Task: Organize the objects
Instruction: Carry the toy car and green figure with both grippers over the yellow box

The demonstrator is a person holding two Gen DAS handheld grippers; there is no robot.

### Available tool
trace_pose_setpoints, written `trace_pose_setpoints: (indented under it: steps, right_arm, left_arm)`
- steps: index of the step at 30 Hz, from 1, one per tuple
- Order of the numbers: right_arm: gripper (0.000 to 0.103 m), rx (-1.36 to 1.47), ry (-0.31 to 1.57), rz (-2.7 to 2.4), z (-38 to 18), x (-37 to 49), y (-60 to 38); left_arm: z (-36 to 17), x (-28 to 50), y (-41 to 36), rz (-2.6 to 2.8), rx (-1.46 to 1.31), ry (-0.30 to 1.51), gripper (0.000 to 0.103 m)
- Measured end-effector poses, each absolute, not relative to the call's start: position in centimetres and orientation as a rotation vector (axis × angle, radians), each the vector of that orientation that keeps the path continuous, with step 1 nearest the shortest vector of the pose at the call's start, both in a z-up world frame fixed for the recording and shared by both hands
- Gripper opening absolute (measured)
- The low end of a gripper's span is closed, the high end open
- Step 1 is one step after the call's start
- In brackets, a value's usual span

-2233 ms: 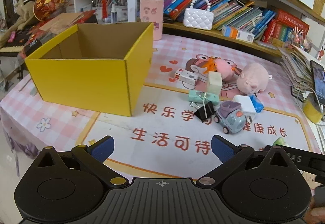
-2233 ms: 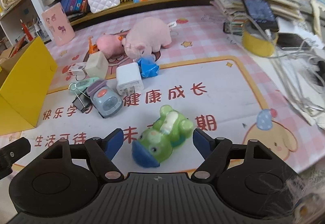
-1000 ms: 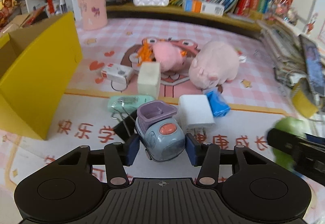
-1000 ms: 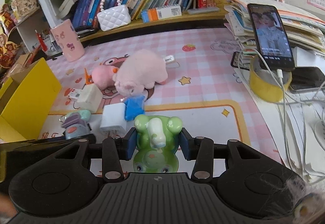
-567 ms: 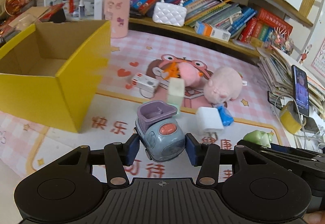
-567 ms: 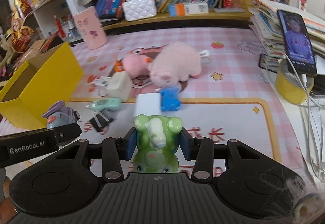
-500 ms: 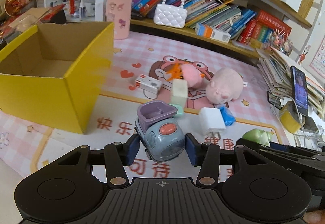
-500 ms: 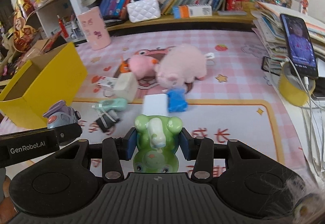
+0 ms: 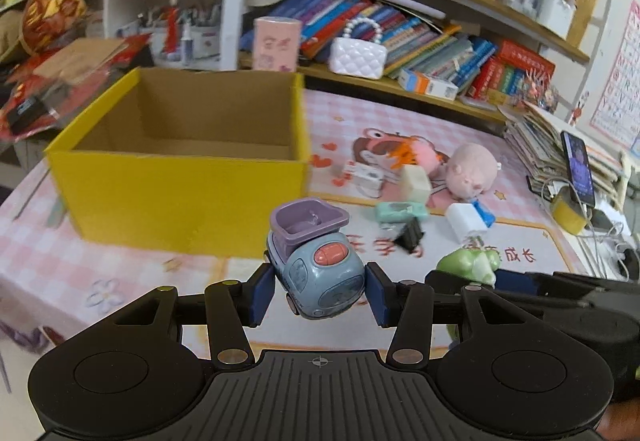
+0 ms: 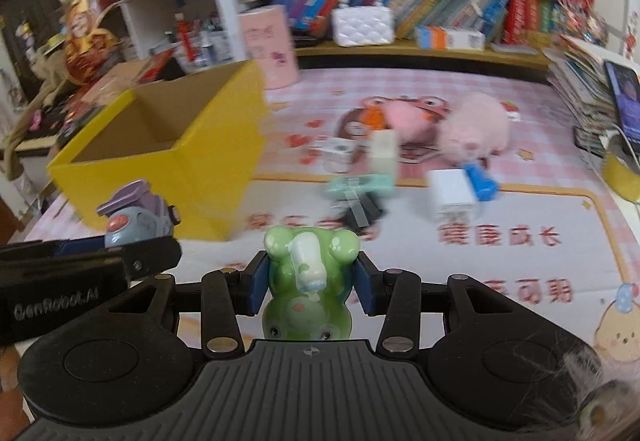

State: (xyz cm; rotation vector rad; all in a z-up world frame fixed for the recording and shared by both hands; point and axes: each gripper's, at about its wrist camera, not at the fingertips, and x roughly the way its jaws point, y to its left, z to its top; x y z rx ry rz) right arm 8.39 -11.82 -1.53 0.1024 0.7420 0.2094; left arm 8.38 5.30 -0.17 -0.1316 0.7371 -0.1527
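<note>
Above the table (image 9: 120,273), left fingers (image 9: 319,295) clamp the truck (image 9: 316,265) and right fingers (image 10: 307,283) clamp the frog (image 10: 308,281), both short of the open box's (image 9: 180,193) near wall, bare mat between

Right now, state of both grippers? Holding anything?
Left gripper: shut on the toy truck, carried in the air.
Right gripper: shut on the green frog toy, also lifted.

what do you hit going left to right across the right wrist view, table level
blue toy car → yellow box → green toy → white charger → blue block → yellow tape roll
</note>
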Motion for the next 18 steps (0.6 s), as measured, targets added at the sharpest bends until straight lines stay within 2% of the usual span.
trace_pose_setpoints:
  steps: [18]
  right_arm:
    - [0.041, 0.022, 0.715, 0.312, -1.5, 2.9, 1.6]
  left_arm:
    - [0.4, 2.5, 17.2, -0.057, -0.116, 0.686, 0.047]
